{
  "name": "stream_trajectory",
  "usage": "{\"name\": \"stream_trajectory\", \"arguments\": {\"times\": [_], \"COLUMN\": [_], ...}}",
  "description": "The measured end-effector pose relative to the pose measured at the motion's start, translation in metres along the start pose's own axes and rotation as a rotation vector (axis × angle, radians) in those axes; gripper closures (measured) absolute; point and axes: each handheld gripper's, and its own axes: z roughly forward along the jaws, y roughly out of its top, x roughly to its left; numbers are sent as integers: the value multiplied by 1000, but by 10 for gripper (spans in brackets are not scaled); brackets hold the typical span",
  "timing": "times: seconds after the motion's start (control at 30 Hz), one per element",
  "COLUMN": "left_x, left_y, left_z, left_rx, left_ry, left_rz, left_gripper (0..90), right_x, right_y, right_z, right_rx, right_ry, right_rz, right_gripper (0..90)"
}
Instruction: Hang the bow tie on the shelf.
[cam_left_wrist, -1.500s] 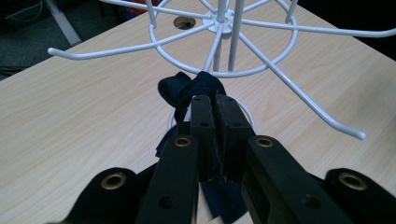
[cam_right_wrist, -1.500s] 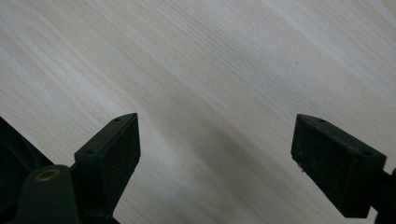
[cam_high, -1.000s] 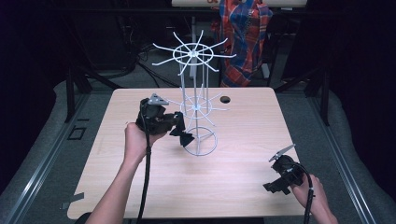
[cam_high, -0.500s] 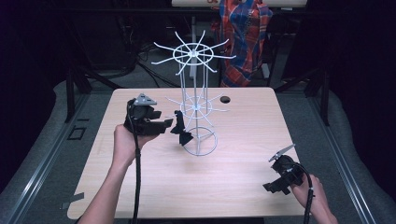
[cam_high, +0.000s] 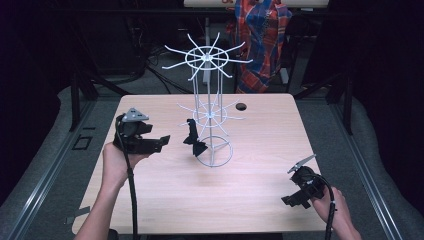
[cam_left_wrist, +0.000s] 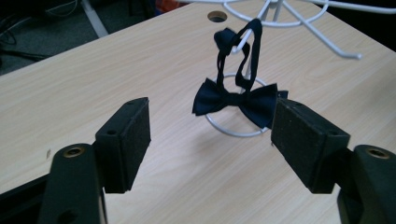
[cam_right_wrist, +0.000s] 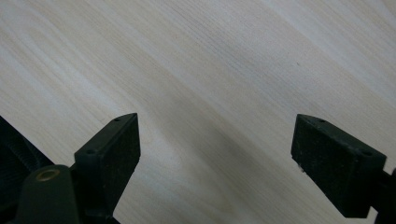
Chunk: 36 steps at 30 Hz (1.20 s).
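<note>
One bow tie (cam_left_wrist: 236, 99) hanging on rack (cam_high: 210, 112), beyond empty left gripper (cam_left_wrist: 210, 135).

A dark navy bow tie (cam_left_wrist: 236, 99) is seen on a white wire rack (cam_high: 209, 107); pale wood grain is shown by the table (cam_high: 250, 200).

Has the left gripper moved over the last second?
Yes. The left gripper has drawn back leftward from the white wire rack, leaving the bow tie hanging on it.

Bright, evenly lit table (cam_high: 260, 200), dark surroundings; tongs near the lens slightly blurred.
</note>
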Motion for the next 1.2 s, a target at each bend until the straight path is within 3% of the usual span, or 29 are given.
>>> {"name": "stream_trajectory", "arguments": {"times": [0.2, 0.53, 0.7, 1.2], "left_x": [8, 26, 34, 44], "left_y": [-20, -60, -73, -115], "left_z": [-6, -6, -6, 14], "left_rx": [22, 81, 122, 272], "left_ry": [21, 58, 57, 61], "left_rz": [-17, -87, -118, -193], "left_gripper": [249, 209, 184, 150], "right_x": [1, 1, 0, 1], "right_y": [-1, -1, -1, -1], "right_z": [0, 1, 1, -1], "right_rx": [-16, -14, -15, -8], "right_ry": [2, 0, -3, -8], "right_rz": [13, 14, 16, 3], "right_gripper": [156, 156, 156, 156]}}
